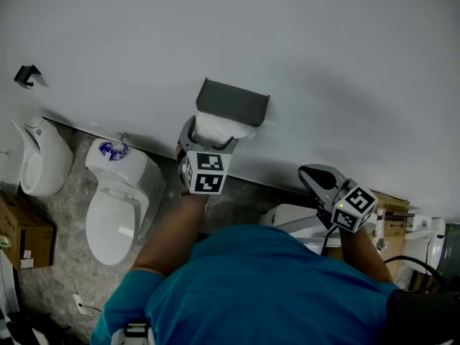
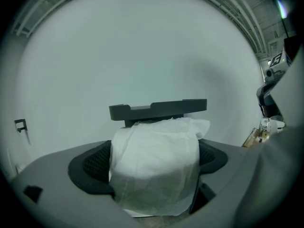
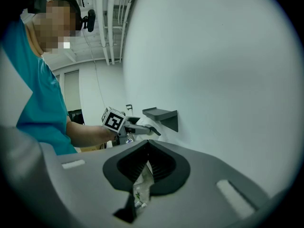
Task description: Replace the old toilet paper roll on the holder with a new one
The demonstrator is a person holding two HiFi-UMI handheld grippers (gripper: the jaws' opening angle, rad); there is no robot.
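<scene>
Just under the dark grey, flat-topped wall holder, the white toilet paper roll sat clamped in the left gripper, its upper edge touching or nearly touching the holder's underside. The left gripper view showed both ribbed pads pressed against the roll's sides, with a loose outer sheet wrinkled across the front. The right gripper hung well apart to the right, lower against the wall, its jaws almost together on a thin, crumpled scrap of clear wrapper with greenish print. I judged the roll light and soft: the wound paper would dent under a hard squeeze, and the slack outer sheet could slide or tear rather than carry the load. The safest hold looked to be across the body of the roll, as it was held, with moderate pressure; whether a stiff core ran through it could not be seen from any view
</scene>
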